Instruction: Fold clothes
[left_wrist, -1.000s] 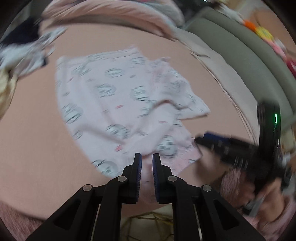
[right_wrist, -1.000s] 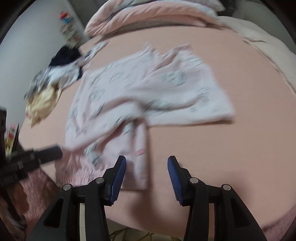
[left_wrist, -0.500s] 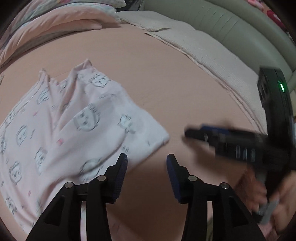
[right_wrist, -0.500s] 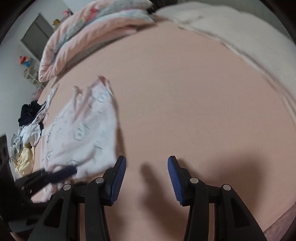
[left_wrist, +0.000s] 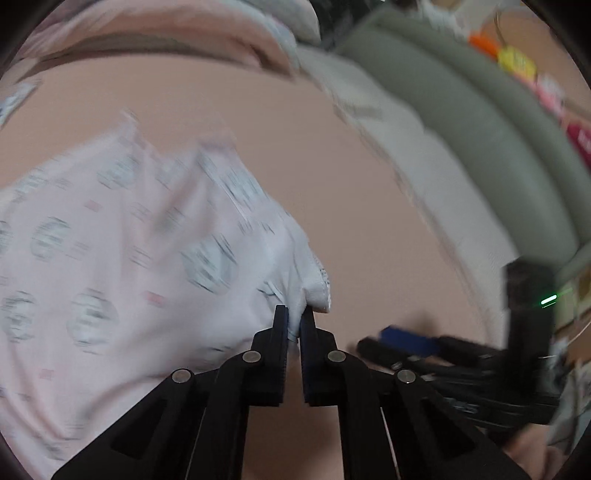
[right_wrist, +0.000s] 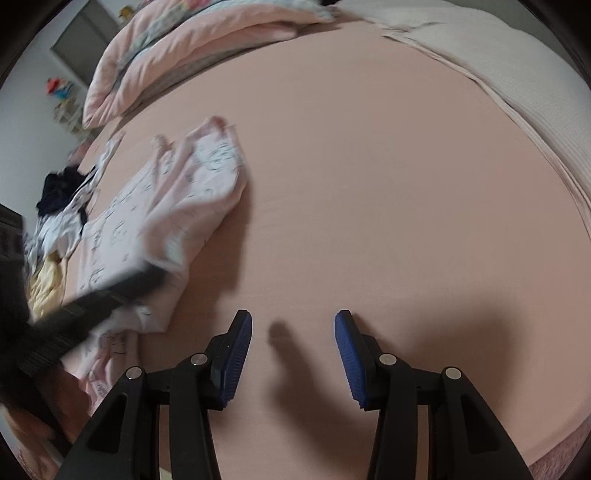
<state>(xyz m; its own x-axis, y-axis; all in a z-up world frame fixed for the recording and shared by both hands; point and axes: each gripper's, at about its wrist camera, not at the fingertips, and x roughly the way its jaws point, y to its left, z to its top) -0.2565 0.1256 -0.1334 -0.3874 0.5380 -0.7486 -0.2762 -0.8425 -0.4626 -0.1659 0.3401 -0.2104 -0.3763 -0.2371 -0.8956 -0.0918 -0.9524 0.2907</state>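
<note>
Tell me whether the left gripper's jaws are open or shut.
Shut. The left gripper has its jaws pinched on a corner of the pink printed garment.

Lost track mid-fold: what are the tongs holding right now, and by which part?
Left tongs pinch the pink printed garment at its white corner edge. Right tongs are open over the bed sheet, holding nothing.

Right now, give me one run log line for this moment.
stage: gripping garment corner | left gripper: shut on pink garment | right gripper: open, over bare bed sheet | fold: not done
</note>
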